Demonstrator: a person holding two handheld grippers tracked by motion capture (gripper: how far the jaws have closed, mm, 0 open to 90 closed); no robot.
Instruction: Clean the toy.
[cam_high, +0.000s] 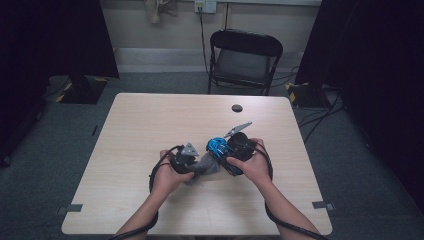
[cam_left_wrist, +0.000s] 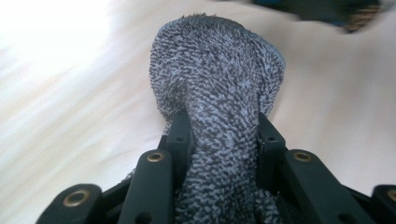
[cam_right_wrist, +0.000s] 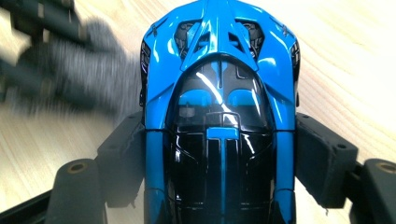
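High view, left to right: left gripper (cam_high: 192, 161) clamped tight on cloth (cam_high: 205, 165), mid-table, near front. Cloth soft, floppy, light, so pinch a bunched fold like now. Right gripper (cam_high: 225, 150) jaws fairly wide, squeezing car (cam_high: 218, 146) by its flanks. Car glossy, hard, probably slippery; sides look the safest hold, cloth touching it.

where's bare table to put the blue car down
Free: the far half of the table up to the dark round hole, and the near left corner. Crowded: the centre, where both grippers, the toy car and grey cloth meet.
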